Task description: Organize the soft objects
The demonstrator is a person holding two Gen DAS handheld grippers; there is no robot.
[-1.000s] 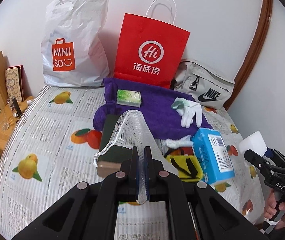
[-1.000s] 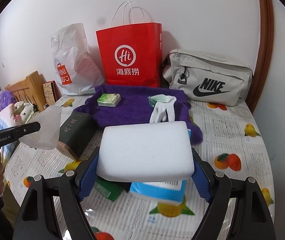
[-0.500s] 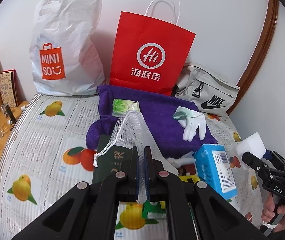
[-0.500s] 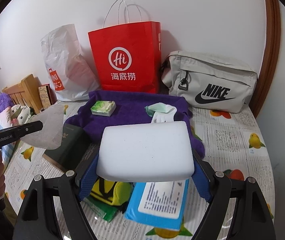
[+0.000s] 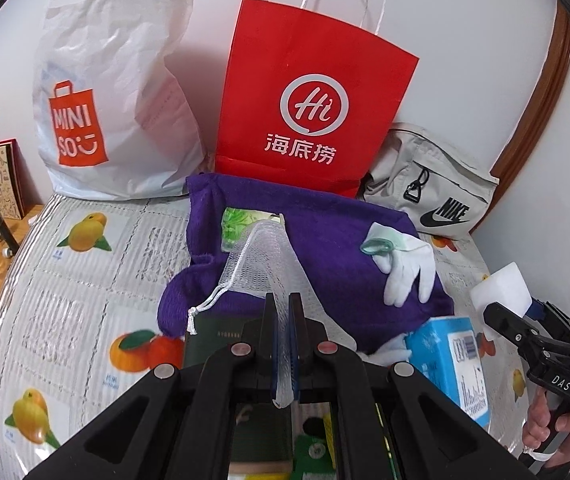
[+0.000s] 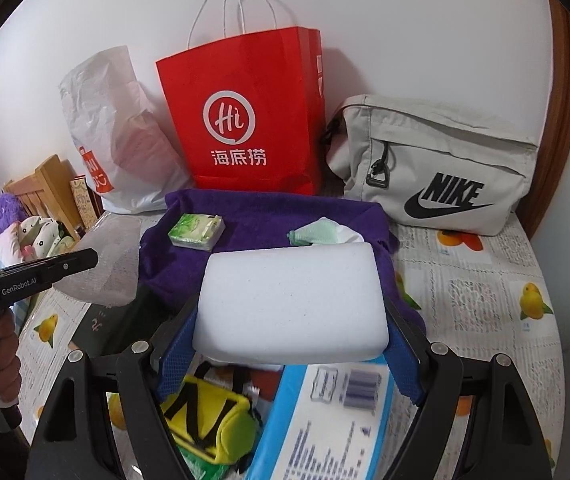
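My left gripper [image 5: 281, 308] is shut on a white mesh drawstring bag [image 5: 261, 260], which hangs over the purple towel [image 5: 325, 240] on the bed. My right gripper [image 6: 291, 320] is shut on a thick white sponge block [image 6: 291, 296], held level above a blue box [image 6: 325, 420] and a yellow pouch [image 6: 209, 420]. On the towel lie a green tissue pack [image 6: 197, 232] and white gloves [image 5: 409, 276]. Each gripper shows in the other's view: the right one [image 5: 501, 312] with the sponge at the right edge, the left one [image 6: 85, 260] with the mesh bag at the left.
Against the wall stand a white Miniso plastic bag [image 5: 113, 92], a red paper bag [image 5: 309, 112] and a grey Nike bag [image 6: 433, 164]. A dark green book [image 6: 105, 328] lies left of the towel. Wooden furniture [image 6: 45, 188] and plush toys flank the bed's left side.
Both grippers have moved forward over the bed toward the bags at the wall, each keeping its hold. The towel and bags look nearer; the book and blue box have slid under the grippers.
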